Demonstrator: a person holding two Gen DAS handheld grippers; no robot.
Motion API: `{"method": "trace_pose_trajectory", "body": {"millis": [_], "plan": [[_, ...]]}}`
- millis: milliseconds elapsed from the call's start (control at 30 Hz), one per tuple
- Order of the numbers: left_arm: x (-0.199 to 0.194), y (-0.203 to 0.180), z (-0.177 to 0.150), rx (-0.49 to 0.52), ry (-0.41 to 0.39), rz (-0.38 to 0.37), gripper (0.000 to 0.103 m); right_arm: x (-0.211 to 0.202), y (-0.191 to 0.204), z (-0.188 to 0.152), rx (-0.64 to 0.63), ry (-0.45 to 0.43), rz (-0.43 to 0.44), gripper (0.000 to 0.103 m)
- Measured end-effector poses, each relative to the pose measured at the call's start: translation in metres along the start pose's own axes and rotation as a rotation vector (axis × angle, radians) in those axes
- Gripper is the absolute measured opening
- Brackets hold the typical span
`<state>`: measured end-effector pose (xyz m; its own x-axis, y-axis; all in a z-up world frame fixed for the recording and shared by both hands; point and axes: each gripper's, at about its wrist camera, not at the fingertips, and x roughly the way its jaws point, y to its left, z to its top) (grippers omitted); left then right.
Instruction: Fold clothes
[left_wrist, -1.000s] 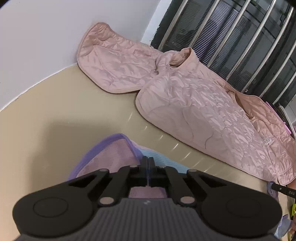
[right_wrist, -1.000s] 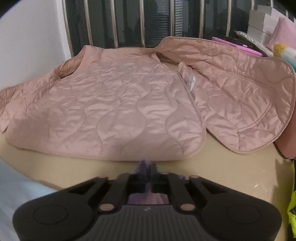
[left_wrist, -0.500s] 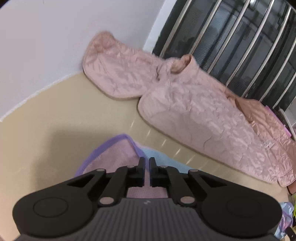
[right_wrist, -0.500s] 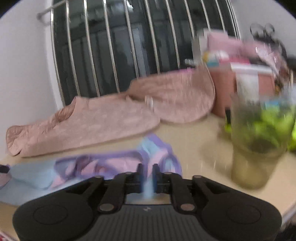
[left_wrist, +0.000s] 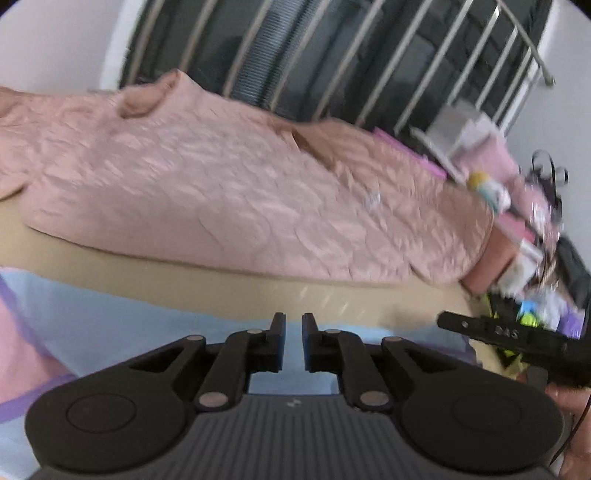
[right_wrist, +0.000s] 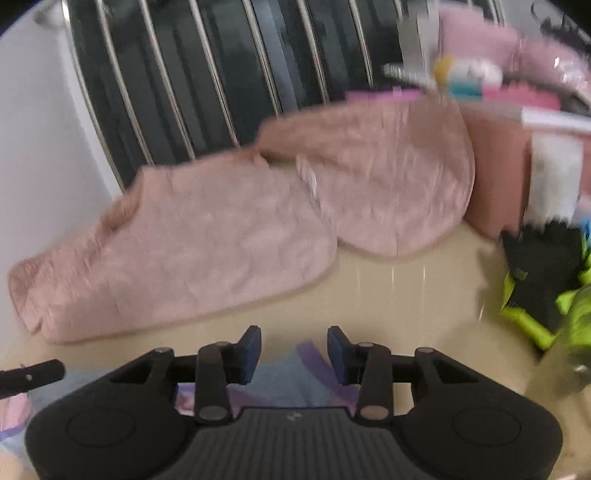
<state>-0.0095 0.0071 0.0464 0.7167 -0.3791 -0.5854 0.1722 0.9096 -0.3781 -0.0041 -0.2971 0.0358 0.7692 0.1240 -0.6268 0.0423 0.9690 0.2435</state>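
A pink quilted jacket (left_wrist: 229, 206) (right_wrist: 192, 258) lies spread along the back of the beige table (left_wrist: 258, 295), blurred by motion. A small light-blue garment with purple trim (left_wrist: 122, 325) (right_wrist: 291, 380) lies flat in front of it, under both grippers. My left gripper (left_wrist: 293, 334) hovers over the blue cloth; its jaws are opening, a narrow gap shows, and nothing is pinched. My right gripper (right_wrist: 293, 350) has jaws opening wider; the purple-trimmed edge lies below the gap, untouched by the pads. Each gripper's black finger shows in the other's view.
Metal window bars (right_wrist: 221, 74) run behind the jacket, with a white wall (right_wrist: 33, 147) on the left. Pink boxes (right_wrist: 495, 177), a black and neon-yellow item (right_wrist: 543, 266) and a green-tinted glass (right_wrist: 569, 332) crowd the table's right end.
Both grippers, earlier shut on the blue and purple garment, have parted their jaws and let it go. The left view has swung right along the jacket; the right view has also shifted.
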Motion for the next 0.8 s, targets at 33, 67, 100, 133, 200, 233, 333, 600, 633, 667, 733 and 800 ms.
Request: {"method": "trace_pose_trajectory", "body": {"millis": [33, 67, 100, 133, 200, 233, 333, 600, 633, 667, 733, 800], "plan": [[0.004, 0.0, -0.002, 0.003, 0.013, -0.004, 0.008, 0.004, 0.0, -0.003, 0.0, 0.014, -0.01, 0.034], [0.008, -0.001, -0.004, 0.006, 0.027, -0.008, 0.008, 0.005, 0.001, -0.007, -0.009, 0.004, -0.025, 0.014], [0.011, 0.0, -0.008, 0.007, 0.043, -0.007, 0.008, 0.005, 0.002, -0.012, -0.015, -0.011, -0.054, 0.003], [0.014, 0.0, -0.01, 0.016, 0.057, 0.004, 0.008, 0.005, 0.001, -0.015, -0.01, -0.034, -0.091, 0.002], [0.019, 0.0, -0.015, 0.025, 0.081, 0.025, 0.008, 0.003, -0.007, -0.02, 0.028, -0.078, -0.126, 0.002], [0.021, 0.001, -0.018, 0.028, 0.092, 0.034, 0.008, 0.002, -0.011, -0.023, 0.051, -0.094, -0.135, 0.002], [0.019, 0.001, -0.02, 0.025, 0.097, 0.039, 0.008, -0.001, -0.022, -0.033, 0.121, -0.112, -0.122, 0.01], [0.007, -0.024, -0.015, 0.052, 0.03, -0.044, 0.038, -0.063, -0.023, -0.058, 0.092, -0.219, -0.128, 0.044], [0.01, -0.033, -0.015, 0.066, 0.024, -0.05, 0.038, -0.065, -0.024, -0.063, 0.111, -0.204, -0.135, 0.044], [0.016, -0.042, -0.016, 0.076, 0.025, -0.046, 0.038, -0.066, -0.025, -0.067, 0.122, -0.19, -0.132, 0.044], [0.026, -0.051, -0.018, 0.081, 0.039, -0.054, 0.038, -0.062, -0.023, -0.076, 0.136, -0.168, -0.113, 0.044], [0.034, -0.058, -0.021, 0.084, 0.059, -0.067, 0.038, -0.057, -0.025, -0.08, 0.185, -0.149, -0.103, 0.044]]}}
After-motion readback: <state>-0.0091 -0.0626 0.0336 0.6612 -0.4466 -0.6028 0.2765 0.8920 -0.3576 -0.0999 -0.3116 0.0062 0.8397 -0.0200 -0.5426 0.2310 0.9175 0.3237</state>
